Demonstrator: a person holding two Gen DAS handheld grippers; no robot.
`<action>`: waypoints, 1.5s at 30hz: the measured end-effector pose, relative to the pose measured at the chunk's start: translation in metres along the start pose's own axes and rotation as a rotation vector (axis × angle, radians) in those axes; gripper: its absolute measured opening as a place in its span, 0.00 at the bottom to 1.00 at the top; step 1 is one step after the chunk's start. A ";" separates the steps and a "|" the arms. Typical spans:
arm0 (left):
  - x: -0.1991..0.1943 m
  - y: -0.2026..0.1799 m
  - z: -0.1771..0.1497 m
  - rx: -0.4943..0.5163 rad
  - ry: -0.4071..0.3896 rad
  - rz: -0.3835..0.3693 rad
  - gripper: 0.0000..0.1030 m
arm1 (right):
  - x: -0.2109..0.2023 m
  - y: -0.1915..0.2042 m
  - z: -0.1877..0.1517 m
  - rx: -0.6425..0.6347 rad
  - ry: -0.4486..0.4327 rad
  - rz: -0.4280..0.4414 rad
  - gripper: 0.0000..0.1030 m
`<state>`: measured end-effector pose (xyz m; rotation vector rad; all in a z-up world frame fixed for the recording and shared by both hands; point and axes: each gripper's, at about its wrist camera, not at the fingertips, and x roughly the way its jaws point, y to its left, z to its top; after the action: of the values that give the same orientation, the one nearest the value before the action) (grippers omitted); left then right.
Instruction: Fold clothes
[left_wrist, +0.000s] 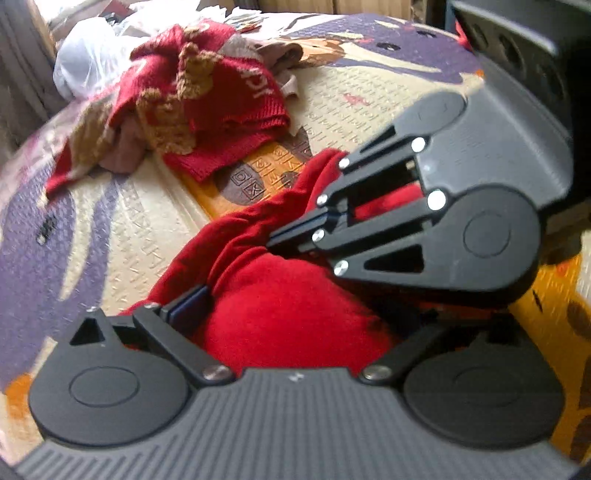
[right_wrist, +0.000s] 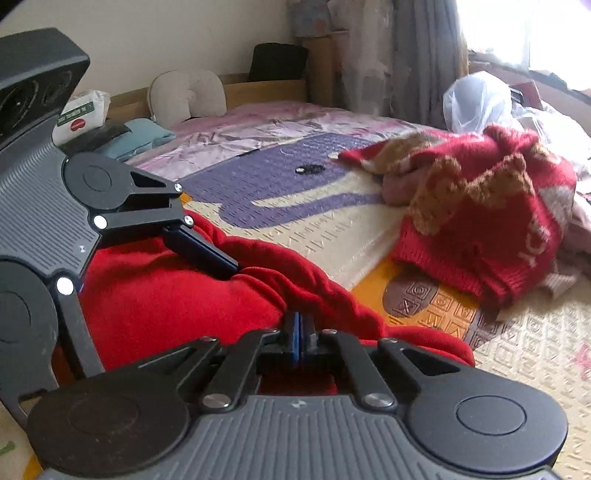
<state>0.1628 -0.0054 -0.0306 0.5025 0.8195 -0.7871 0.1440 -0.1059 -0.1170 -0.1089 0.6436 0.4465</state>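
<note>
Bunched plain red garment (right_wrist: 177, 295), seemingly fleece.

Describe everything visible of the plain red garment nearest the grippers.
The plain red garment is a soft, fleece-like cloth in solid red, bunched and unfolded on the patterned mat. One edge is rolled into a thick ridge running across it. The right gripper is shut on that ridge. The left gripper stands open, one finger lying on the cloth. It lies apart from the red knitted sweater farther back.
</note>
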 end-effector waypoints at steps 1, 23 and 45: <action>0.004 0.000 -0.001 -0.002 -0.003 -0.002 1.00 | 0.003 -0.002 -0.002 0.010 0.001 0.001 0.01; -0.019 -0.010 0.001 0.045 0.074 0.029 1.00 | -0.021 -0.002 0.001 0.066 0.047 0.107 0.03; -0.035 0.050 -0.039 -0.668 0.226 0.002 1.00 | -0.032 0.005 0.009 0.098 0.078 0.071 0.04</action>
<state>0.1698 0.0659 -0.0207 -0.0088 1.2252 -0.4156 0.1242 -0.1109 -0.0899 -0.0106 0.7468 0.4798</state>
